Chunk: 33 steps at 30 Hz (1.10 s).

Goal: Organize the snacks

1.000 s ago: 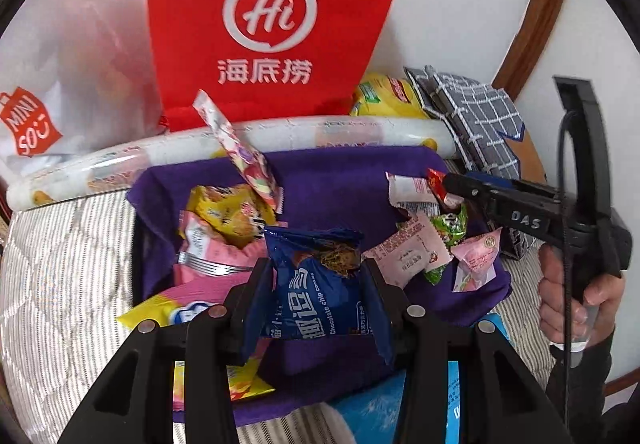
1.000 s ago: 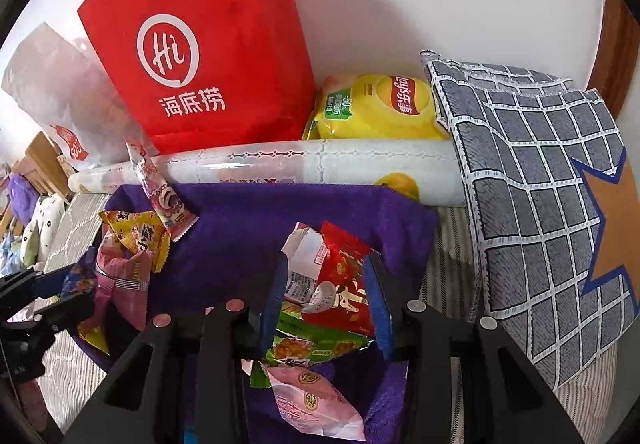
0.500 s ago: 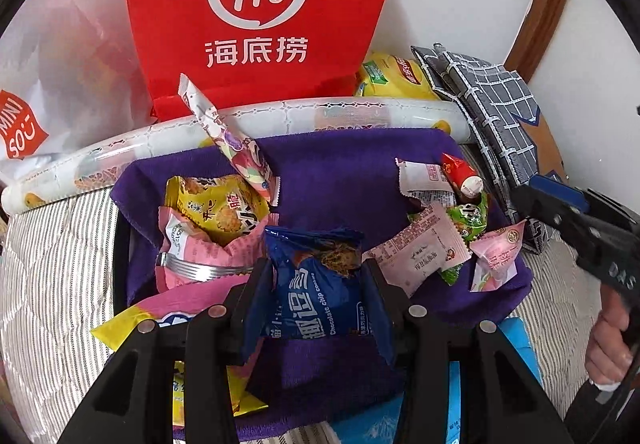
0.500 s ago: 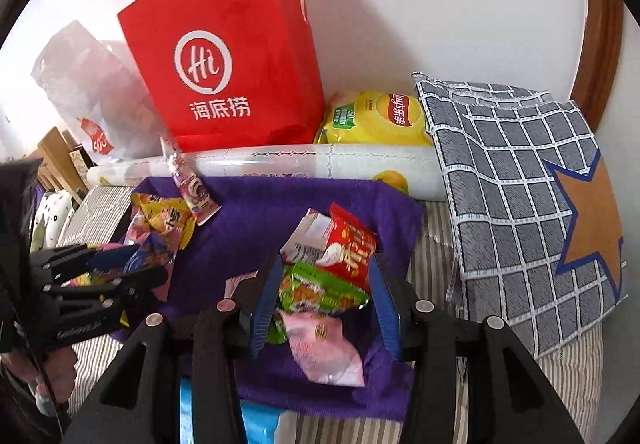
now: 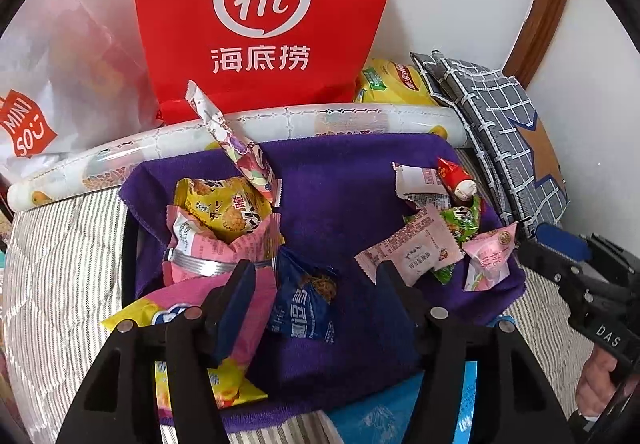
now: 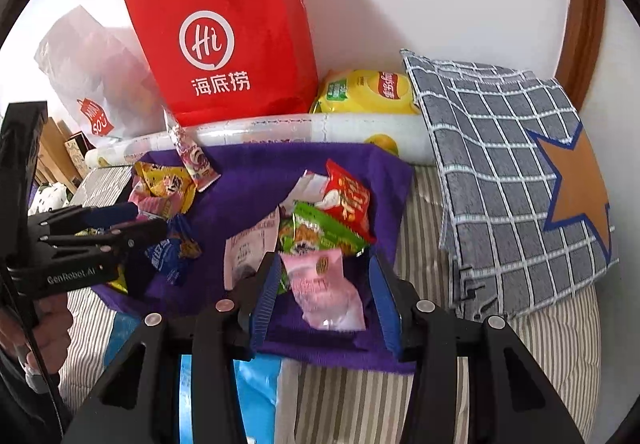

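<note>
Snacks on purple cloth (image 5: 344, 180), both grippers wide open.
L gripper (image 5: 316, 284) holds nothing, blue cookie pack (image 5: 304, 304) lies btwn its fingers; R gripper (image 6: 322, 290) empty too, straddling pink candy pack (image 6: 324, 288) on cloth's right side.

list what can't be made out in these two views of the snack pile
- Red bag: contents hidden by its own front, both views.
- White plastic bag: contents blurred through the film, both views.
- Blue item: mostly covered by the purple cloth and the right gripper, right wrist view.
- Pink and yellow packet: print hidden by the left gripper, left wrist view.
</note>
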Each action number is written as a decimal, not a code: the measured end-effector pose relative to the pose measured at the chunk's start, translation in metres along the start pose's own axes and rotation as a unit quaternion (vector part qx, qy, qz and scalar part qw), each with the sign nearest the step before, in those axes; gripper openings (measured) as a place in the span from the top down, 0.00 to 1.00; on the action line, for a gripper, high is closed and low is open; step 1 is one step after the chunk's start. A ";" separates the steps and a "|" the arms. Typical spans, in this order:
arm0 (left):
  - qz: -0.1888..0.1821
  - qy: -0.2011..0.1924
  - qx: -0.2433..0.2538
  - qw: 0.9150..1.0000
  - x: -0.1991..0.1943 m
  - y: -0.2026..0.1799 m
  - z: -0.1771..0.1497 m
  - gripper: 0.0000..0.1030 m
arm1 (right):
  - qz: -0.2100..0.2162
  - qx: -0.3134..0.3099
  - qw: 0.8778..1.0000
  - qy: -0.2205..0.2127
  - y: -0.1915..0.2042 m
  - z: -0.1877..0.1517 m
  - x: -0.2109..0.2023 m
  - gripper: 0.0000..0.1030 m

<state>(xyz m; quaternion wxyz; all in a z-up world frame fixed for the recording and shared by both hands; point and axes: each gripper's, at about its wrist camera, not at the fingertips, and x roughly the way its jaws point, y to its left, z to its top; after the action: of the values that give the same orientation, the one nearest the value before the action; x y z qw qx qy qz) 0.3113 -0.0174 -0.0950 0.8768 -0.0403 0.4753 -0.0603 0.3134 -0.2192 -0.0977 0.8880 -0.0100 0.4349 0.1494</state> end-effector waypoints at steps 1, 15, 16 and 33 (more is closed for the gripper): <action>0.001 -0.001 0.000 1.000 -0.002 -0.001 -0.001 0.40 | 0.000 0.002 1.000 0.000 0.001 -0.002 -0.003 0.55; 0.015 -0.041 0.004 0.999 -0.076 -0.014 -0.036 0.25 | -0.044 0.018 0.998 -0.042 0.025 -0.030 -0.078 0.44; 0.017 -0.044 0.004 0.999 -0.081 -0.015 -0.038 0.23 | -0.049 0.019 0.998 -0.045 0.027 -0.032 -0.085 0.42; 0.020 -0.117 0.009 0.993 -0.197 -0.038 -0.115 0.08 | -0.088 0.068 0.989 -0.097 0.056 -0.099 -0.194 0.08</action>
<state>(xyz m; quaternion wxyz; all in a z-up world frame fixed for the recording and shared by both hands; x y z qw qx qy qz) 0.1058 -0.0278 0.0099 0.9276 -0.0299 0.3699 -0.0423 0.1099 -0.2301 -0.0024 0.9342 0.0273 0.3532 0.0410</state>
